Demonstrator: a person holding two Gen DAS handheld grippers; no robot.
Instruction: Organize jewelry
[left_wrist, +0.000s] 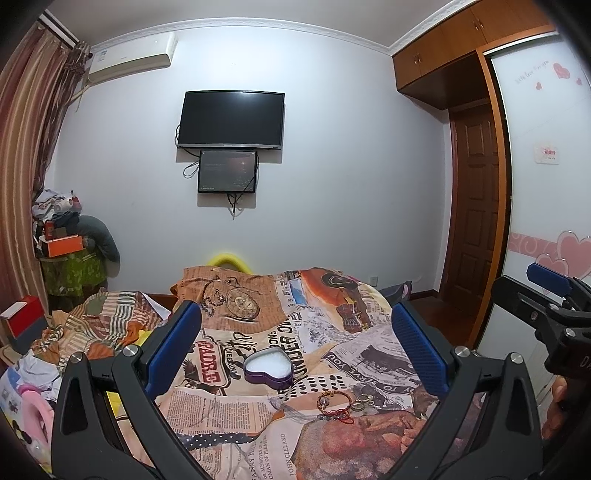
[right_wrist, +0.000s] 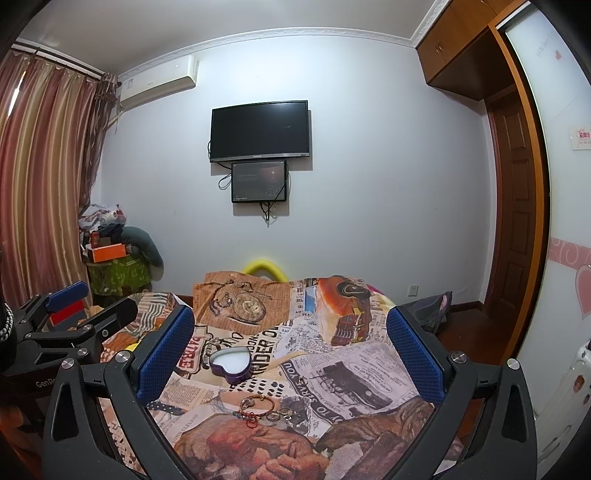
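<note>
Both grippers hang level above the bed, side by side, each pointing toward the far wall with its blue pads spread wide and nothing between them. Seen from its own camera, the left gripper (left_wrist: 295, 343) frames the tin (left_wrist: 268, 369) between its fingers; the tin sits on the bedspread (left_wrist: 229, 406) slightly left of the midline. Its neighbour, the right gripper (left_wrist: 554, 306), shows at the right edge of that view, held at about the same height, with part of a hand (left_wrist: 556, 406) visible beneath it.

From the right wrist view, the right gripper (right_wrist: 291, 350) is likewise fully open and empty, and the tin (right_wrist: 231, 363) lies toward its left finger. At the left edge of this view the left gripper (right_wrist: 70, 314) shows in profile, tilted slightly upward.

Heart-shaped and purple-walled with a white lining, the tin stands open on the patchwork-print bedspread (right_wrist: 332, 369). Nearer the cameras than the tin lies a small cluster of jewelry: a beaded bracelet (left_wrist: 334, 400) with a red cord (left_wrist: 338, 415) just beside it, and some rings (left_wrist: 364, 400) to its right. In the right view the bracelet (right_wrist: 256, 404) and rings (right_wrist: 279, 415) lie between the fingers, low in the frame, apart from the tin. Neither gripper touches any of it.
</note>
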